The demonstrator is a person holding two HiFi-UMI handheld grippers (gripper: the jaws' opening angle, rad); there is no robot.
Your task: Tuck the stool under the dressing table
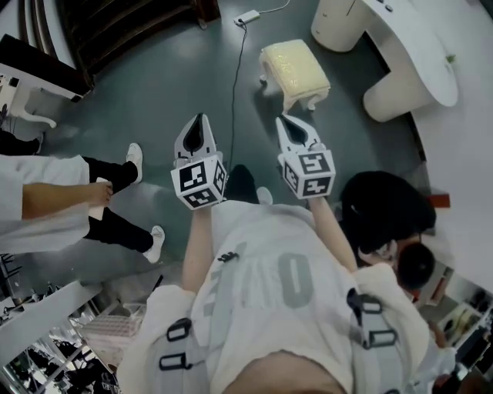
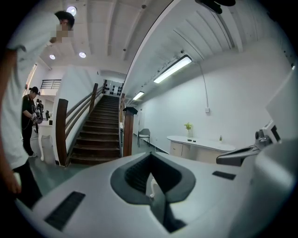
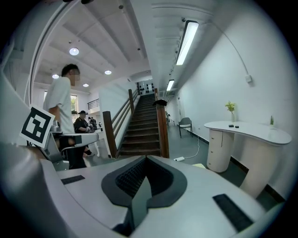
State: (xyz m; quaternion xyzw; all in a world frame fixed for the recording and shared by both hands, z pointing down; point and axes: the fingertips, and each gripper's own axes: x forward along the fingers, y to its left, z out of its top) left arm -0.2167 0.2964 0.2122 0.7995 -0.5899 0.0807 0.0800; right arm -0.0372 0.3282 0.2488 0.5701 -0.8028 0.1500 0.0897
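Close to the person's chest: the left gripper and the right gripper are held out side by side, each with its jaws pressed together on nothing.
Floor just ahead: dark grey-green floor, crossed by a thin black cable that runs up to a small white plug block.
Stool's place: the low cushioned stool with a pale yellow seat and white curved legs stands on the open floor beyond the right gripper's tips, apart from both grippers and wholly outside the table.
Stool's look: rectangular padded seat, upright on its legs, nothing on it; it looks light enough to slide.
Dressing table: the white table with a curved top and two rounded pedestals stands farthest off at the right; the gap between its pedestals seems to face the stool.
Done: nothing of the tucking shows; the stool is untouched.
Left: reaching the stool, taking or pushing it, and sliding it into the gap under the top.
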